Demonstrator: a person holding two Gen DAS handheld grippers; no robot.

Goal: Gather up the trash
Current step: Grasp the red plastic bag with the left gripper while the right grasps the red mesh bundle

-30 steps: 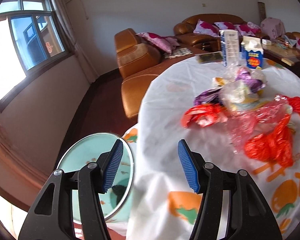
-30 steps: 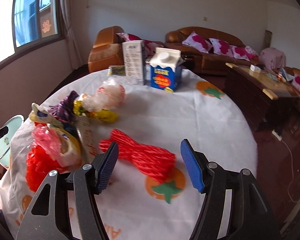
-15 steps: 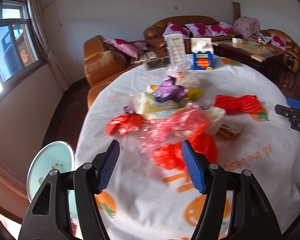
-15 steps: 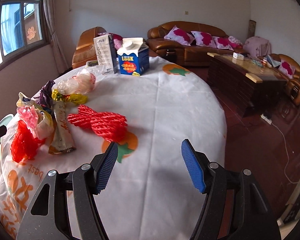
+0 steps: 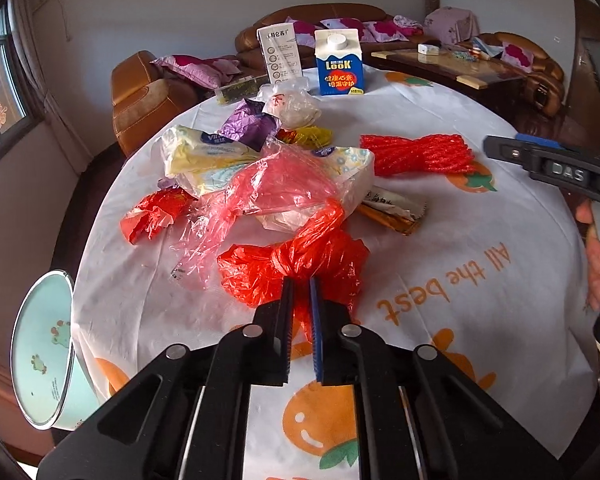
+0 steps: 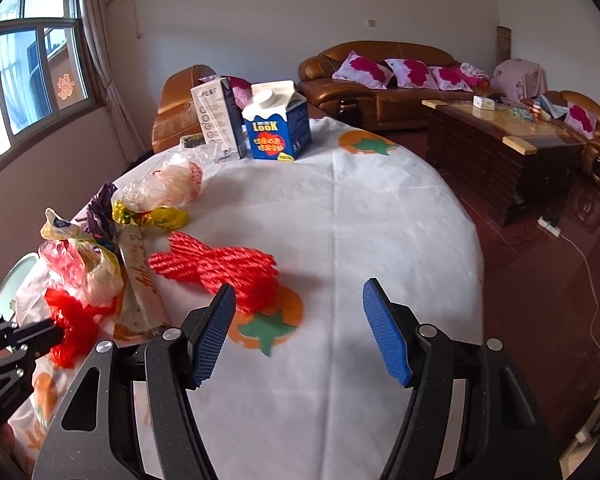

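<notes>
A heap of trash lies on the round white tablecloth point(image 5: 480, 280). My left gripper point(image 5: 301, 284) is shut on the near edge of a crumpled red plastic bag point(image 5: 260, 268), also in the right wrist view point(image 6: 72, 320). Behind it lie a pink clear bag point(image 5: 268, 192), a red wrapper point(image 5: 152, 212), a white-yellow packet point(image 5: 204, 156), a purple wrapper point(image 5: 248, 124) and a red foam net point(image 5: 416, 154). My right gripper point(image 6: 296, 320) is open and empty above the cloth, just right of the red net point(image 6: 220, 268).
A blue milk carton point(image 5: 339, 62) and a white box point(image 5: 278, 54) stand at the table's far side. A pale green bin point(image 5: 44, 360) stands beside the table at the left. Brown sofas and a coffee table point(image 6: 500, 136) lie beyond.
My left gripper swung from the bin side to the trash heap and closed on the red bag. My right gripper drew back a little and stayed open.
</notes>
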